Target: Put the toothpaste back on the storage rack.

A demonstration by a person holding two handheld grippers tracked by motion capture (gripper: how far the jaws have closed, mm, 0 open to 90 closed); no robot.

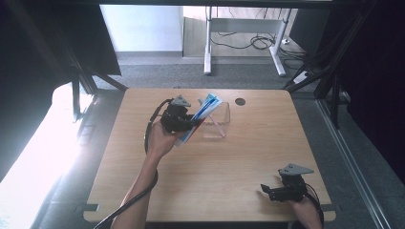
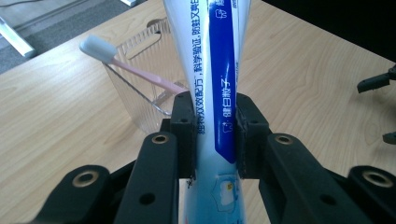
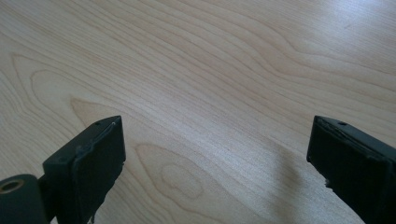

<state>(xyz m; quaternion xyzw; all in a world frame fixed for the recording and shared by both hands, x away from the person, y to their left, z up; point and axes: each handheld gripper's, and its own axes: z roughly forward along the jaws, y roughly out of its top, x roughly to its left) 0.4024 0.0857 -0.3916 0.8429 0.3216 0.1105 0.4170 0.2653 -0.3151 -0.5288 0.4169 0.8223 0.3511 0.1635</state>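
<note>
We count one toothpaste tube (image 2: pixel 219 84) clamped in left gripper (image 2: pixel 215 135), one toothbrush (image 2: pixel 126 65) (handle end hidden) in clear holder (image 2: pixel 140 93); right gripper (image 3: pixel 215 154) wide open, empty.

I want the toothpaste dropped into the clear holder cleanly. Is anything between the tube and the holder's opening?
The pink toothbrush already leans inside the clear holder, slanting across it. The toothpaste tube, clamped in the left gripper, has an otherwise open path.

In the left gripper view the toothpaste tube (image 2: pixel 219 93) runs off the top and bottom edges, its ends cut off. Behind it, the clear holder (image 2: pixel 140 79) at upper left is partly hidden, as is the pink toothbrush (image 2: pixel 130 70) handle's lower end.
</note>
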